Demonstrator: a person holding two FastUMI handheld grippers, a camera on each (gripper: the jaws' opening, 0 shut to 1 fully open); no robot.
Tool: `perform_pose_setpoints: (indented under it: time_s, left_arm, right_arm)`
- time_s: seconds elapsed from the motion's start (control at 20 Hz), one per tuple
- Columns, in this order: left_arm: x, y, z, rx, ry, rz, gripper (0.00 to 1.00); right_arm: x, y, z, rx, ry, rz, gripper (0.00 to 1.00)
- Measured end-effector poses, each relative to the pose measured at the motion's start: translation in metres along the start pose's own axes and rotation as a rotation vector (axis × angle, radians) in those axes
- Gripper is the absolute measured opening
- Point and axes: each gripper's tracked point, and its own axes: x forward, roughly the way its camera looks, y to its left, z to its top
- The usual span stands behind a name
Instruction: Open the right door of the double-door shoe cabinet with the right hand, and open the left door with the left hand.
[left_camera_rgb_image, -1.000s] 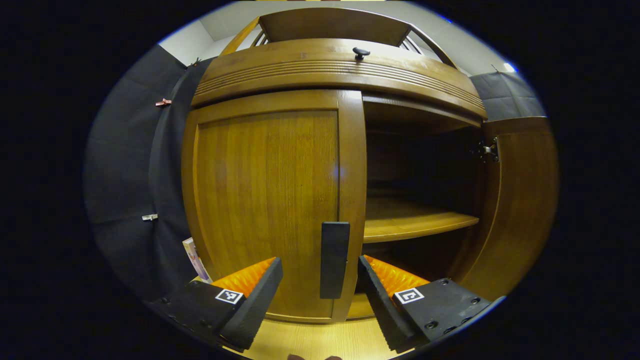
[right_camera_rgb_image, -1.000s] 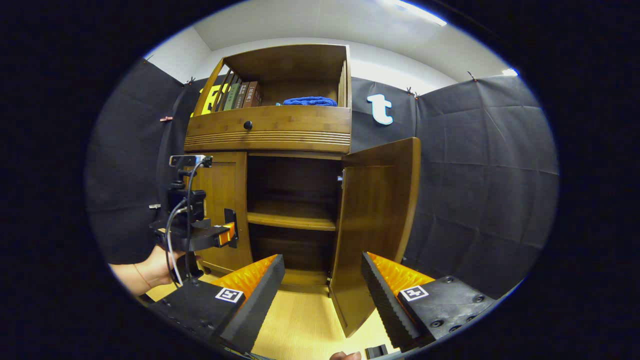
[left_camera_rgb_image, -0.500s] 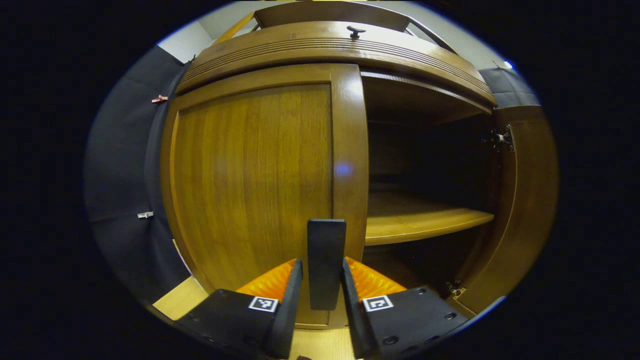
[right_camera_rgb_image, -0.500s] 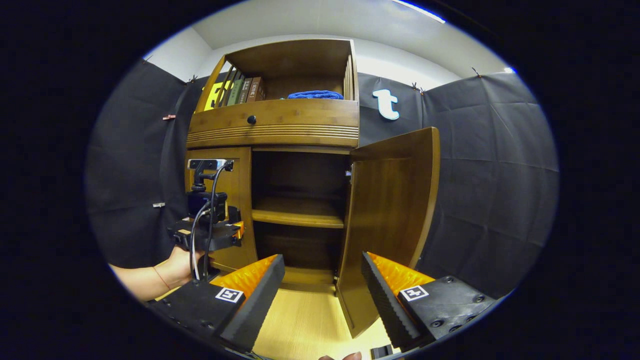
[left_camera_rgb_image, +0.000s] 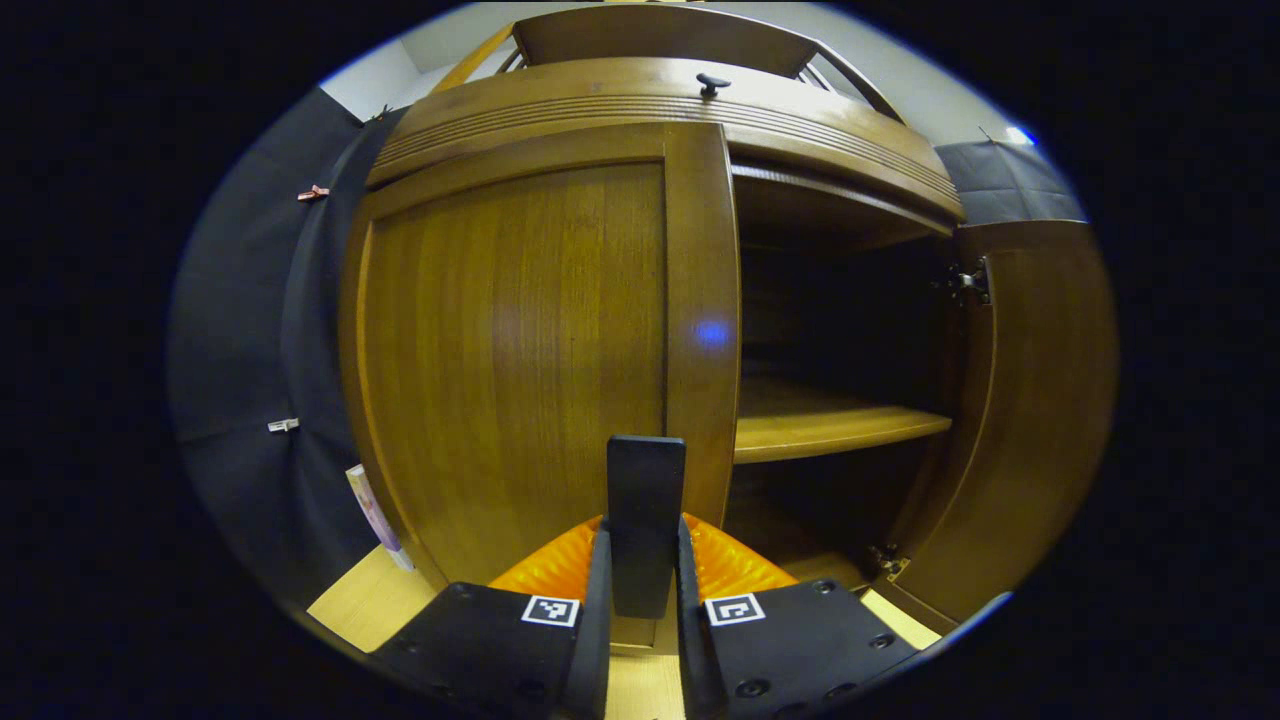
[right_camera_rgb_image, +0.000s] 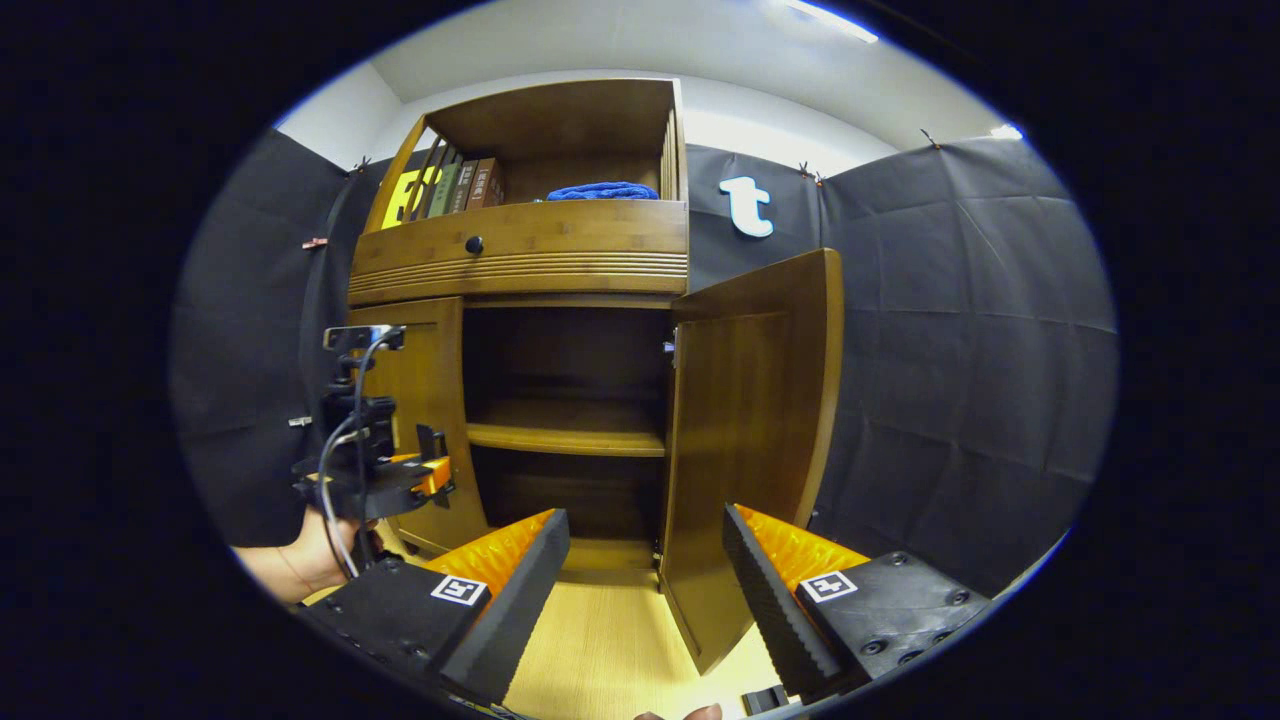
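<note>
- Black-cloth booth walls behind a wooden shoe cabinet (right_camera_rgb_image: 520, 262) standing on pale wood floor (right_camera_rgb_image: 600, 640).
- Left door (left_camera_rgb_image: 520, 330) closed against the frame — its dark upright handle (left_camera_rgb_image: 645, 520) clamped between both fingers of the left tongs (left_camera_rgb_image: 642, 600).
- Right door (right_camera_rgb_image: 750, 440) swung wide, baring the inner shelf (right_camera_rgb_image: 565, 438).
- Right tongs (right_camera_rgb_image: 645, 580) spread apart, gripping nothing, well short of the cabinet.
- Up top — books (right_camera_rgb_image: 462, 186) beside a blue cloth (right_camera_rgb_image: 602, 190).
</note>
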Motion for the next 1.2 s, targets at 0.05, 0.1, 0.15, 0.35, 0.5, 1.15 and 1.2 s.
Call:
perform_pose_setpoints:
  time_s: [0.05,0.1,0.15,0.35,0.5,1.15,1.2]
  left_arm:
    - [-0.011,0.003,-0.001,-0.005,-0.001,-0.004,0.30]
    - [-0.024,0.008,-0.003,-0.007,-0.001,-0.009,0.30]
    - [-0.034,0.012,-0.004,-0.007,-0.001,-0.016,0.31]
    - [-0.075,0.034,-0.011,-0.014,0.012,-0.032,0.31]
    - [-0.099,0.052,-0.015,-0.023,0.017,-0.024,0.29]
    - [-0.157,0.130,-0.023,-0.065,0.009,0.047,0.15]
    - [-0.159,0.136,-0.023,-0.063,0.007,0.052,0.13]
  right_arm:
    - [0.000,-0.001,0.001,0.005,-0.003,-0.006,0.98]
    - [0.000,0.000,0.002,0.010,-0.007,-0.011,0.98]
    - [0.000,0.002,0.002,0.017,-0.009,-0.010,0.98]
    - [-0.003,0.008,0.000,0.010,-0.014,-0.019,0.96]
    - [-0.011,0.011,0.001,0.007,-0.017,-0.034,0.95]
    - [-0.030,0.057,-0.008,0.010,-0.021,-0.024,0.98]
    - [-0.030,0.061,-0.008,0.008,-0.021,-0.023,0.98]
